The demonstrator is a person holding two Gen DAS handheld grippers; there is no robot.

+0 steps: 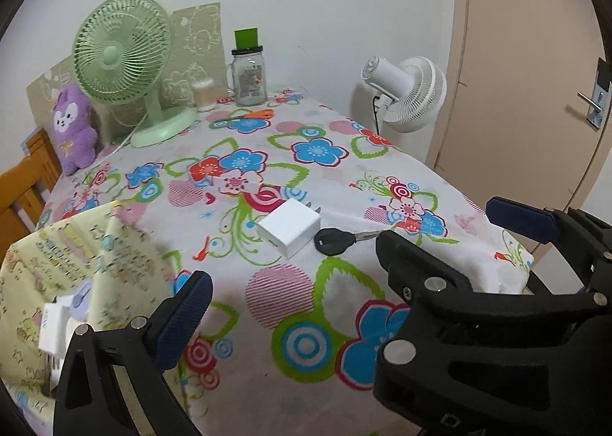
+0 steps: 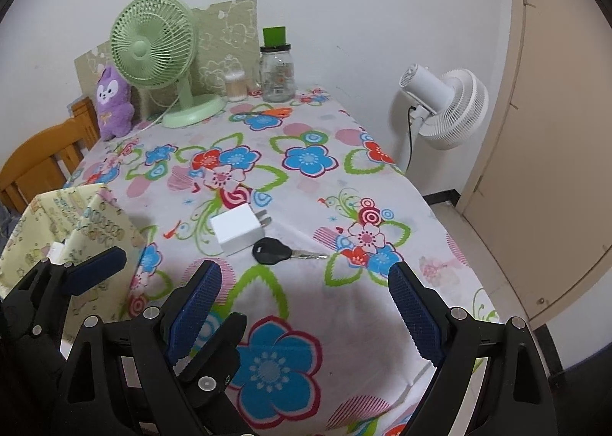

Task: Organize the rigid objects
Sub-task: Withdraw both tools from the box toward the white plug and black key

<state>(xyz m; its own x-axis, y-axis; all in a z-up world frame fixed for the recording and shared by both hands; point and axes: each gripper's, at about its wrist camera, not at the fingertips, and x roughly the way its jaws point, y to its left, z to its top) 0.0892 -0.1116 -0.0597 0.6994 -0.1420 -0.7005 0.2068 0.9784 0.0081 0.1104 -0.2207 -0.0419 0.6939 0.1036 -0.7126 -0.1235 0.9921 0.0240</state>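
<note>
A white plug adapter (image 1: 289, 227) and a black-headed key (image 1: 340, 240) lie side by side on the flowered tablecloth; both also show in the right wrist view, the adapter (image 2: 238, 229) and the key (image 2: 281, 250). A pale yellow patterned box (image 1: 57, 283) stands at the table's near left, with white items (image 1: 53, 325) inside; it also shows in the right wrist view (image 2: 69, 233). My right gripper (image 2: 306, 306) is open and empty, just short of the key. My left gripper (image 2: 95, 271) is open and empty beside the box.
At the back stand a green desk fan (image 1: 122, 61), a purple plush toy (image 1: 72, 129), a glass jar (image 1: 249, 78), a small cotton-swab pot (image 1: 203, 93) and orange scissors (image 1: 248, 115). A white floor fan (image 2: 447, 106) and a door (image 2: 554, 129) are on the right, a wooden chair (image 2: 42, 164) on the left.
</note>
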